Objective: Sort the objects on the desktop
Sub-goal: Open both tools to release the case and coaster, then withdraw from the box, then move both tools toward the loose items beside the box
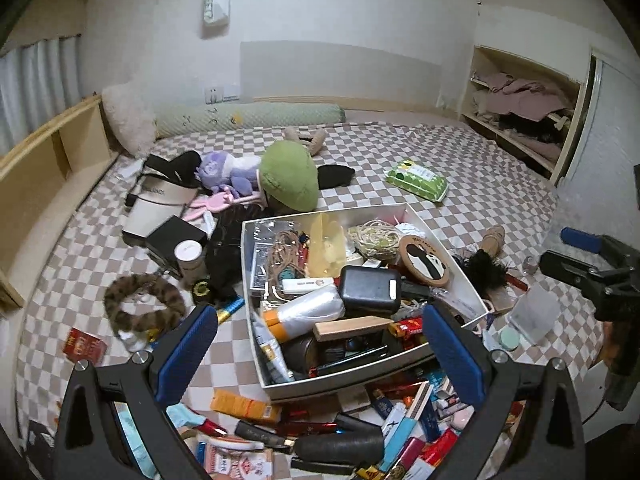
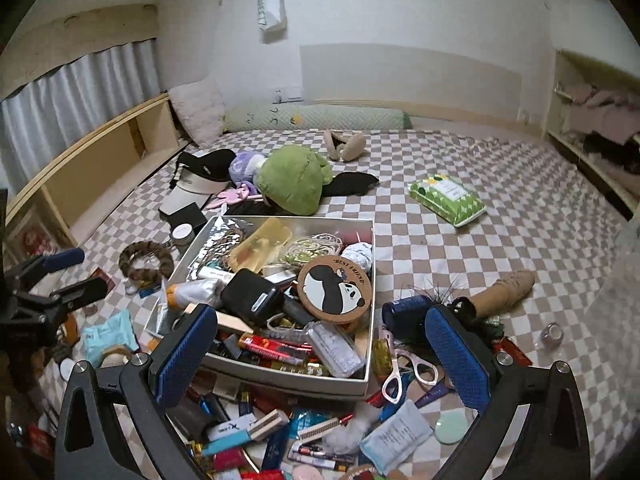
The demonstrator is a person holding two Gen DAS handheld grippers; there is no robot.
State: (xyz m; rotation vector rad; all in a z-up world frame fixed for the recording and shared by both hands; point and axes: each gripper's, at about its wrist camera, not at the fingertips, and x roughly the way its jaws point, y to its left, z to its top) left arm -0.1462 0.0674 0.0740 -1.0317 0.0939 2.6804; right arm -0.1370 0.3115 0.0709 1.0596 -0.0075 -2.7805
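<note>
Your left tool (image 1: 320, 352) and right tool (image 2: 320, 352) both gape wide, empty, over the cluttered white box (image 2: 280, 376) at frame centre.

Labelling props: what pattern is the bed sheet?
Brown-and-white checks on the bed sheet, clearest in the right wrist view.

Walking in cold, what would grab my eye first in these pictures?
Probably the white box in the middle of the checkered bedspread, heaped with odds and ends, a round panda coaster lying on top. More small clutter spills in front of it, including pink-handled scissors. Behind the box lies a big green plush toy.
</note>
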